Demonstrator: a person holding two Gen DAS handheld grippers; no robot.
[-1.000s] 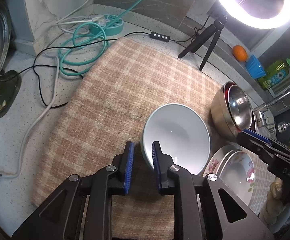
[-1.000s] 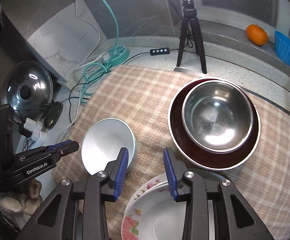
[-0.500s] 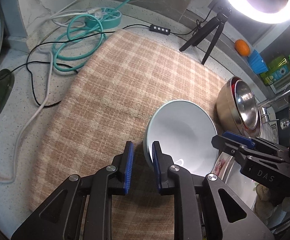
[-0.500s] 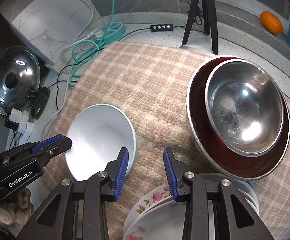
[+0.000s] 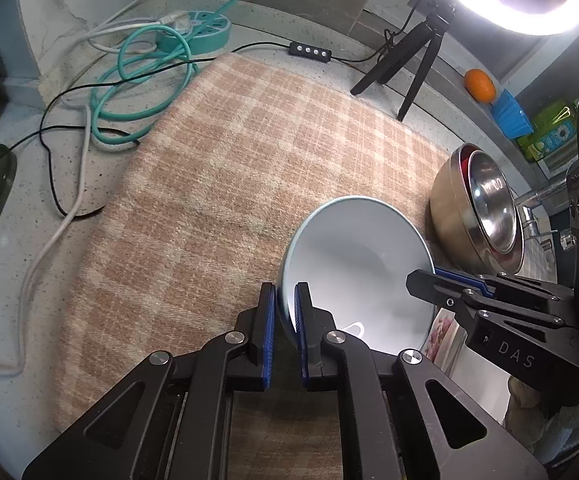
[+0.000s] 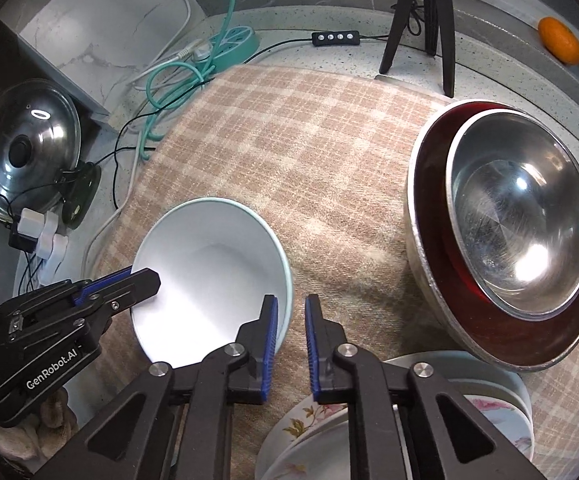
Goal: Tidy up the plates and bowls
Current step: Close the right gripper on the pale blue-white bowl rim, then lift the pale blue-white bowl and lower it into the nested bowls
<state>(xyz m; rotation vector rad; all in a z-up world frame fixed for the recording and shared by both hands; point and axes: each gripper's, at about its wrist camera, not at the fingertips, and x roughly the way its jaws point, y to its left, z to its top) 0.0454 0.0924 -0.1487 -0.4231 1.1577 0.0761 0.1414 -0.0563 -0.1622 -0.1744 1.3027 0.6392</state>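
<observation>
Left wrist view is showing you, at the far left, a tangle of white, black and teal cables [image 5: 129, 80] lying on the speckled counter [image 5: 29, 184], with a teal power strip [image 5: 205, 32] behind them. Moving right, the beige checked cloth [image 5: 249, 152] is covering the middle of the counter. Your left gripper [image 5: 285, 320] is pinching the near rim of the pale blue bowl [image 5: 361, 264], one blue pad outside the wall and one inside, the jaws standing only as far apart as the rim is thick; the bowl is tilting, its open side turned toward the right. Your right gripper [image 5: 429, 280] is reaching in from the right with a finger over the bowl's far edge, and you cannot tell from here whether it is touching. Further right, a steel bowl [image 5: 493, 204] is nesting inside a larger red-lined bowl [image 5: 449, 196], both sitting on the cloth just beside the pale bowl. In the right wrist view, the right gripper [image 6: 291, 340] is standing partly open and holding nothing, its left pad just beside the bowl's [image 6: 209, 280] right rim. Below it, flowered plates [image 6: 489, 412] are lying stacked at the near edge. At the far right an orange [image 6: 560, 40] is resting on the back ledge.
</observation>
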